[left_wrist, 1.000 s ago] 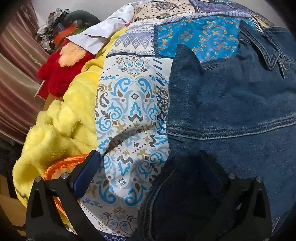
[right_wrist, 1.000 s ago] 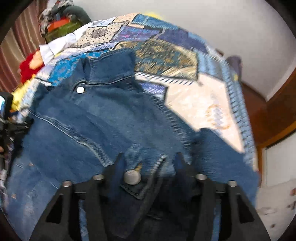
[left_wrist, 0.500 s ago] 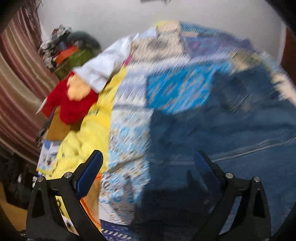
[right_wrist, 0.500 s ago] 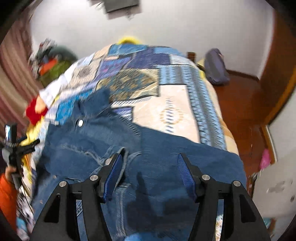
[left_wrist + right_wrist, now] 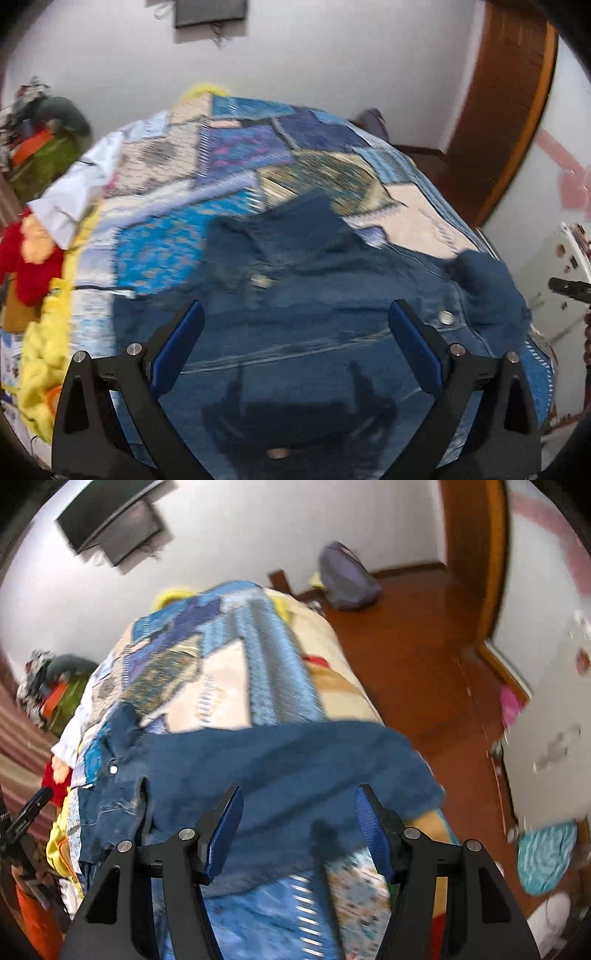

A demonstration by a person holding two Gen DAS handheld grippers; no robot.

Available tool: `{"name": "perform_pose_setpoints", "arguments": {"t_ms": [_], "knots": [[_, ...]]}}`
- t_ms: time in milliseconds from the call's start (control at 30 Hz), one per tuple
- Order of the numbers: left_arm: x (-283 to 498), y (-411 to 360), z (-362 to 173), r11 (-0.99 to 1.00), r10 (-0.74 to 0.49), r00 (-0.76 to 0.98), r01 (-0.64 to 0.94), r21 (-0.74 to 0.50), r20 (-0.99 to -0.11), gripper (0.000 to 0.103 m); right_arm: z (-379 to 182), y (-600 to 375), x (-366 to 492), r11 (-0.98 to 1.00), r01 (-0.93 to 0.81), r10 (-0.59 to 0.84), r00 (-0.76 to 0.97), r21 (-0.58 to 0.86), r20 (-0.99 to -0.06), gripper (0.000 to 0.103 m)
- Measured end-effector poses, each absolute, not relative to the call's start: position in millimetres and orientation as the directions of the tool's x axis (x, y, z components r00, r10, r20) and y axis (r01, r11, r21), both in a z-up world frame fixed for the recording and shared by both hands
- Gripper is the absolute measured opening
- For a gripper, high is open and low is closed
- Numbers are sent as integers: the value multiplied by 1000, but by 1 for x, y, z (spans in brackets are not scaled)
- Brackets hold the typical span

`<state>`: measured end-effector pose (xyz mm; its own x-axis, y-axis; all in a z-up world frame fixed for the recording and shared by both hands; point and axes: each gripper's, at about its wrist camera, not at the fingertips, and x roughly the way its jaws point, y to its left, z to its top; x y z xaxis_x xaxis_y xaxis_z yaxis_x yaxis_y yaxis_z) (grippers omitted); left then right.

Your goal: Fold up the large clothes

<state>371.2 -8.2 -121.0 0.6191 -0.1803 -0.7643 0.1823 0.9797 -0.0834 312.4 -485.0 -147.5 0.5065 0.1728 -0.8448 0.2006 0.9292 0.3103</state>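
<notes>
Left wrist view first: my left gripper (image 5: 295, 354) hangs above the dark blue denim jacket (image 5: 314, 332) with its blue-padded jaws spread and nothing between them. My right gripper (image 5: 299, 830) is likewise released, jaws parted over the cloth and pinching none of it.

That jacket lies on the bed, spread over the blue and cream patchwork bedspread (image 5: 240, 147), on the half nearest me. A fluffy yellow blanket (image 5: 37, 350) and a red plush toy (image 5: 22, 258) sit along the bed's left edge, clear of the jacket.

I judge the denim to be heavy for a garment and fairly stiff: it will hold a crease and drag as one piece, not slide or flutter. It is not fragile, and the weave should grip well under my pads. I would take it at a double-thickness edge, such as a hem, a shoulder seam or the cuff end of a sleeve, and keep off the metal snap button (image 5: 446, 316), which would sit hard and slippery under a pad.

Its collar (image 5: 306, 221) points away from me toward the far wall, so the body runs lengthwise along the bed. One sleeve (image 5: 295, 746) stretches crosswise toward the bed's right edge.
</notes>
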Motion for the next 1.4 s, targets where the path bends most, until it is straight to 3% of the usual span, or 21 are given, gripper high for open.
{"name": "perform_pose_setpoints", "arguments": {"t_ms": [267, 500, 533, 633, 667, 767, 900, 1133, 1400], "knots": [[381, -60, -178, 962, -240, 466, 233, -144, -852, 100, -221, -534, 300, 832, 346, 297, 385, 435, -874, 60], [384, -76, -220, 965, -220, 374, 218, -145, -901, 101, -260, -553, 308, 731, 436, 362, 404, 525, -840, 60], [383, -77, -223, 966, -217, 367, 216, -144, -904, 101, -261, -554, 309, 725, 442, 354, 419, 528, -836, 58], [382, -76, -220, 966, -218, 377, 212, -145, -900, 101, -259, -552, 318, 724, 449, 300, 480, 525, -824, 36], [381, -76, -219, 968, -214, 382, 209, -142, -899, 101, -256, -551, 321, 729, 450, 282, 490, 516, -825, 26], [378, -74, -215, 970, -202, 395, 207, -127, -896, 100, -237, -544, 328, 760, 423, 236, 529, 494, -815, 15], [372, -69, -200, 972, -187, 441, 211, -101, -878, 100, -195, -530, 333, 794, 352, 207, 609, 495, -765, 12], [365, -51, -164, 977, -189, 536, 190, -101, -822, 100, -90, -479, 334, 815, 96, 314, 755, 572, -575, 11], [343, -18, -130, 983, -163, 630, 167, -72, -759, 100, -27, -360, 343, 790, -204, 523, 716, 578, -462, 10]]}}
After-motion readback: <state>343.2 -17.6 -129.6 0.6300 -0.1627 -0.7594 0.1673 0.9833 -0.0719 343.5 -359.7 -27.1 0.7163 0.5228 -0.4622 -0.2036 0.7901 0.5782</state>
